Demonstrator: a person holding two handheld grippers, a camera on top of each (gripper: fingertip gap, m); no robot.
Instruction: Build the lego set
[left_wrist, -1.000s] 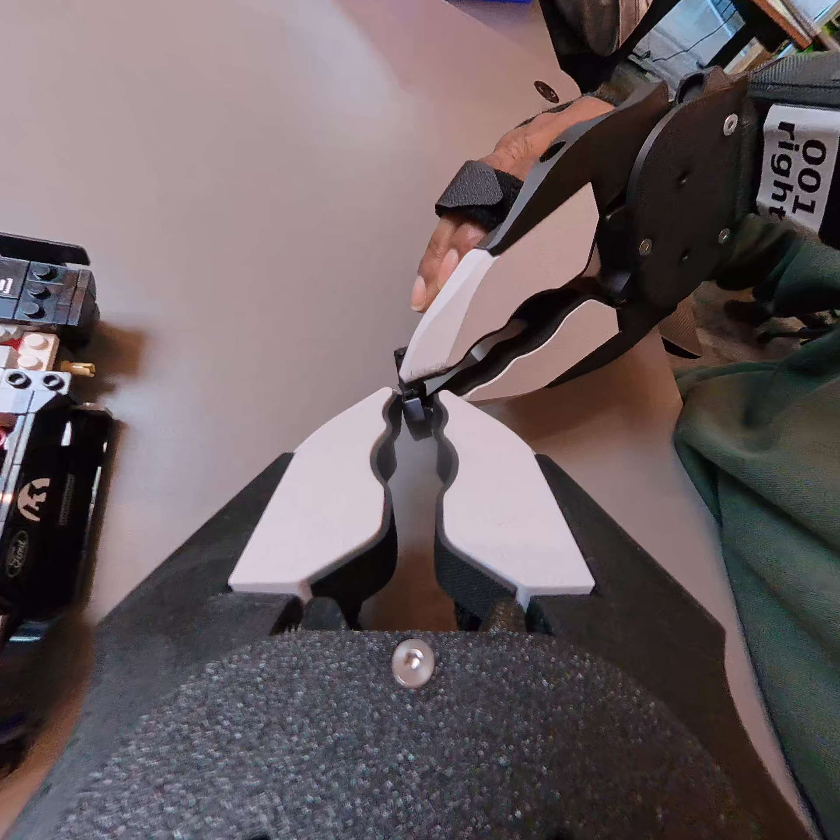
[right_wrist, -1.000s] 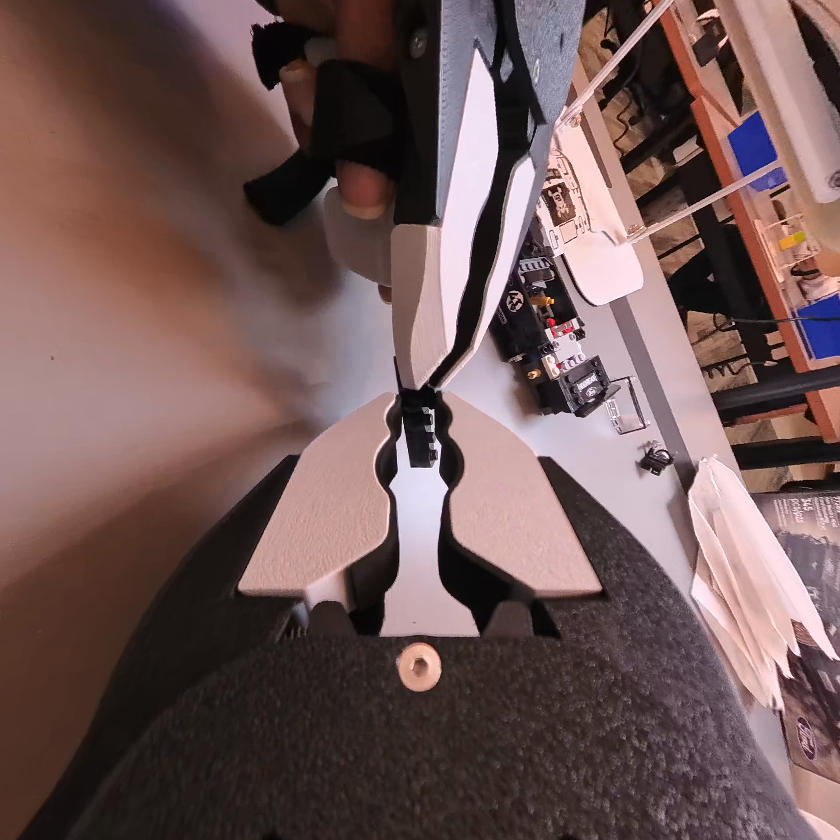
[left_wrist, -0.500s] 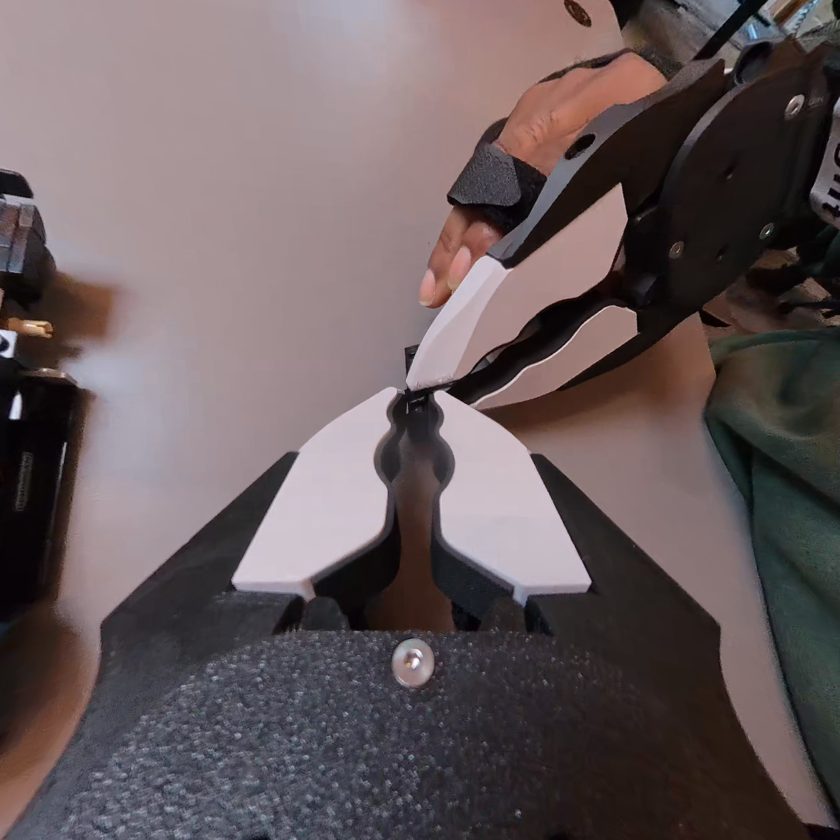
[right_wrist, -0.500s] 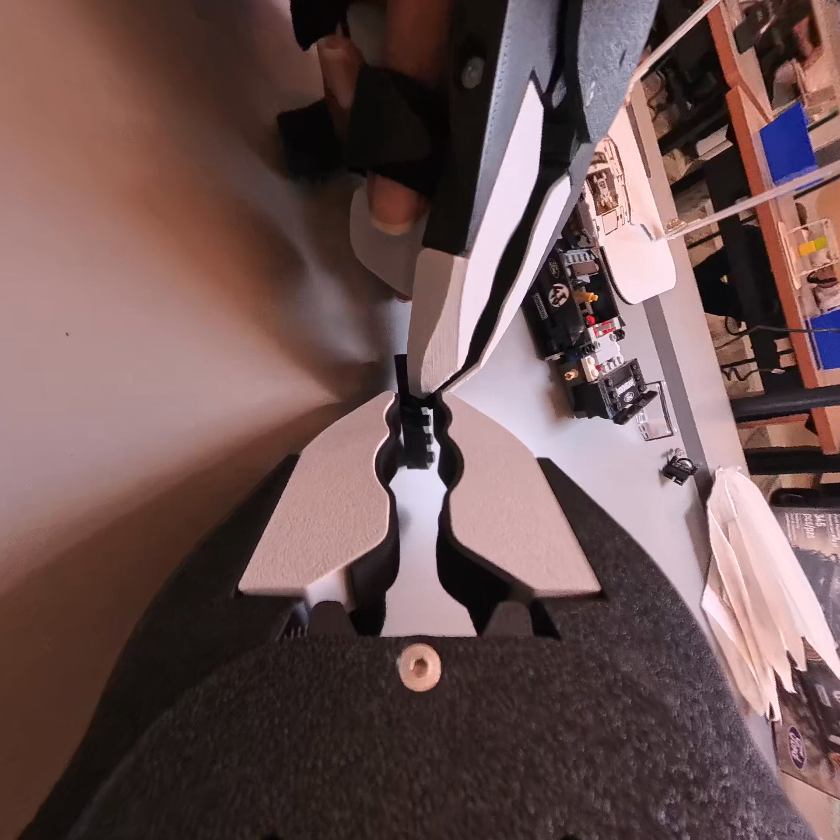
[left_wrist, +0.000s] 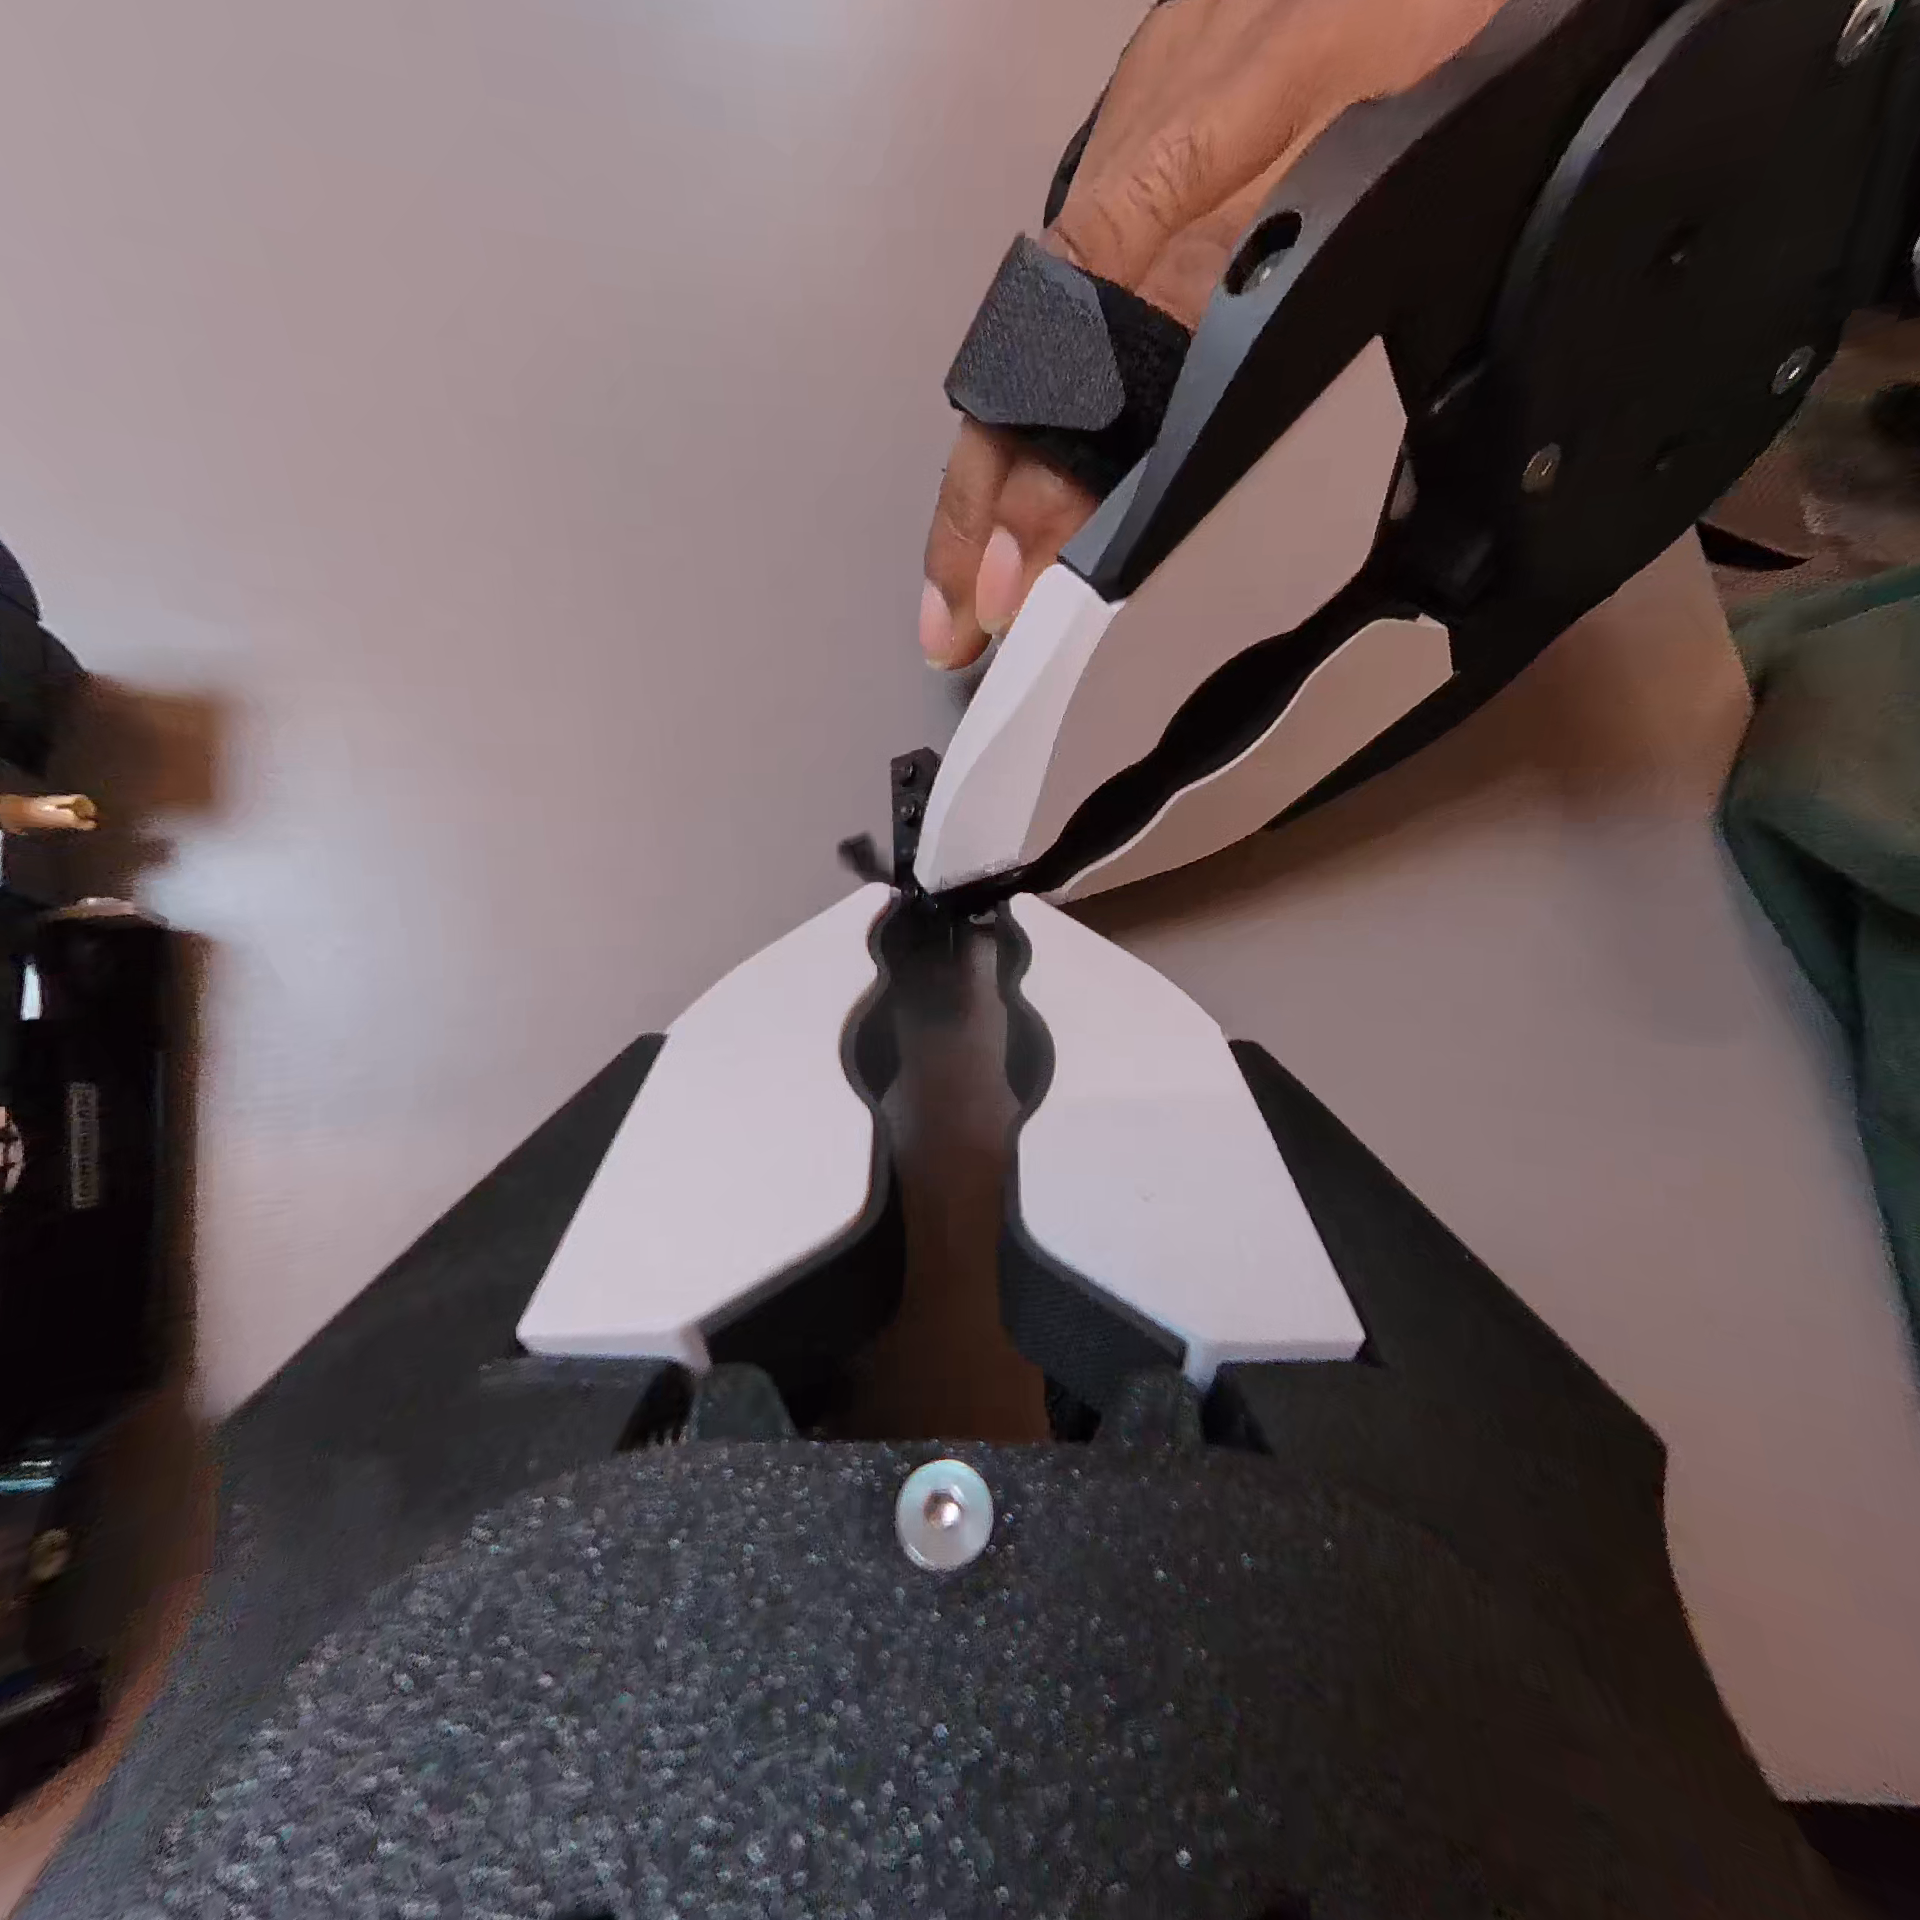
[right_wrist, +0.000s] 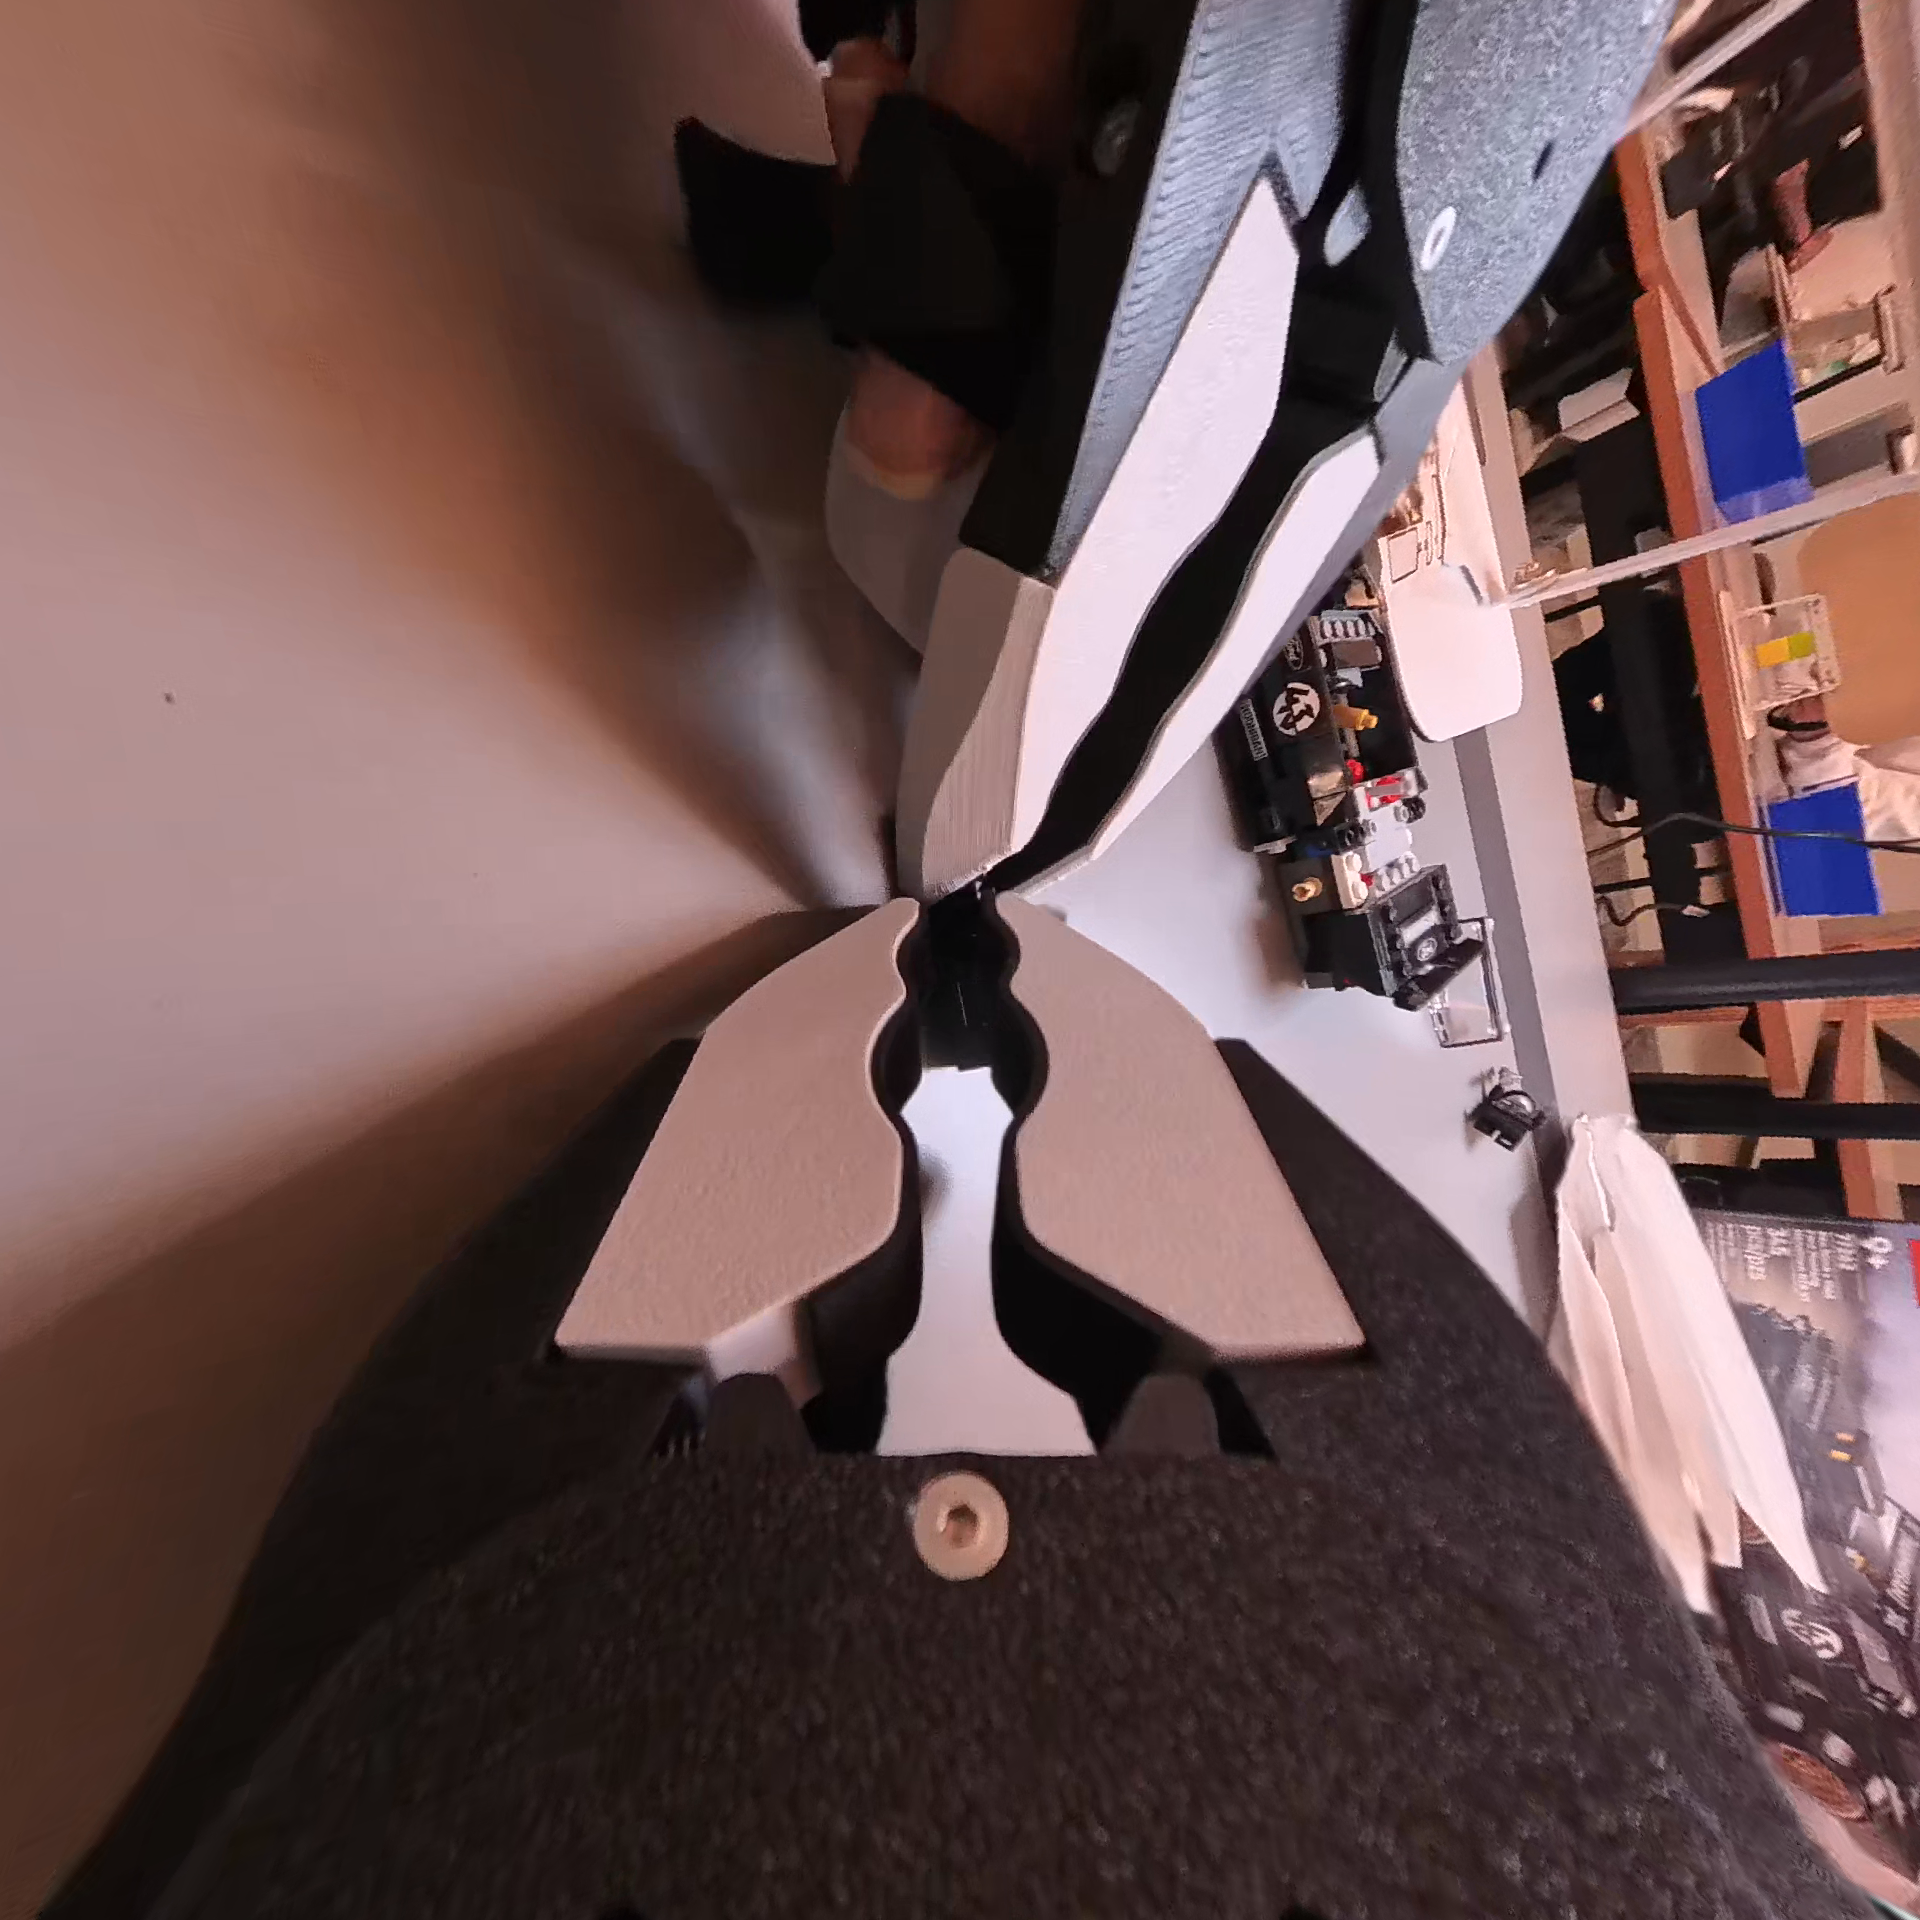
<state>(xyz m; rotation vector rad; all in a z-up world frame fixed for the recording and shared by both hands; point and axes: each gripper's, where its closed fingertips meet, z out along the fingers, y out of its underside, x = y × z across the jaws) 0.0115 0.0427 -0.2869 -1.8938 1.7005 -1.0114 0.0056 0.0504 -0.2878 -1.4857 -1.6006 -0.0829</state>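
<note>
My left gripper (left_wrist: 940, 906) and right gripper (right_wrist: 958, 914) meet tip to tip above the pale table (left_wrist: 468, 416). The right gripper is shut on a small black studded Lego piece (right_wrist: 961, 997); in the left wrist view that piece (left_wrist: 907, 800) sticks up beside the right gripper (left_wrist: 961, 878). The left gripper is shut on a tiny black Lego part (left_wrist: 932, 916), mostly hidden by the fingertips. In the right wrist view the left gripper (right_wrist: 982, 883) comes down from above. The part-built black Lego car (right_wrist: 1340, 821) lies on the table beyond and shows blurred in the left wrist view (left_wrist: 73, 1091).
A clear Lego piece (right_wrist: 1465, 997) and a small black part (right_wrist: 1501, 1112) lie near the car. White paper bags (right_wrist: 1662, 1351) and the set's dark box (right_wrist: 1829, 1507) lie at the right. A white tray (right_wrist: 1455, 665) stands behind the car. A green sleeve (left_wrist: 1839, 883) is at right. Only a small space, under 4 cm, lies between the two pairs of fingers.
Both grippers stayed tip to tip and shut on their pieces. They shifted and tilted together, so the car slid toward the left edge of the left wrist view. The studded piece now sticks up more.
</note>
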